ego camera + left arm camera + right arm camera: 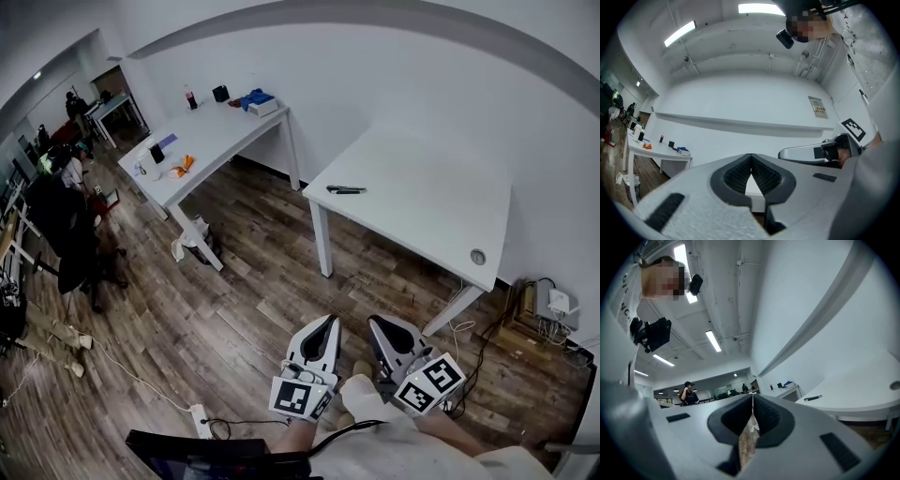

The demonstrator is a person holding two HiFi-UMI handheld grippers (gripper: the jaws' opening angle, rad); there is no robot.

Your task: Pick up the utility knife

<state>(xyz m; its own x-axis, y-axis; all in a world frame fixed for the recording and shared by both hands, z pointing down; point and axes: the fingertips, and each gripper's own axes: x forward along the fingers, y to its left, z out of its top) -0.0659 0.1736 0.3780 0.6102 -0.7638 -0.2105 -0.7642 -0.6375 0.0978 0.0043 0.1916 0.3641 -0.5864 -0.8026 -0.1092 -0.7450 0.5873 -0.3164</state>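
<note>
Black utility knife (345, 189) at twelve o'clock looks light and stiff; best gripped mid-handle. Left gripper (327, 322) and right gripper (374, 323) sit closed, empty

Place: open-plan office or lab-type workspace, pretty bare tbh
Landmark: plain white desk (412, 202) against a white wall
Left of it: second white desk (211, 141) with a bottle (191, 97) and small clutter
In front of it: wood-look floor (253, 300), power strip (200, 417), loose cables
Far left of it: more desks, a person (688, 393) standing around
Overhead: long strip lights (712, 341)
</note>
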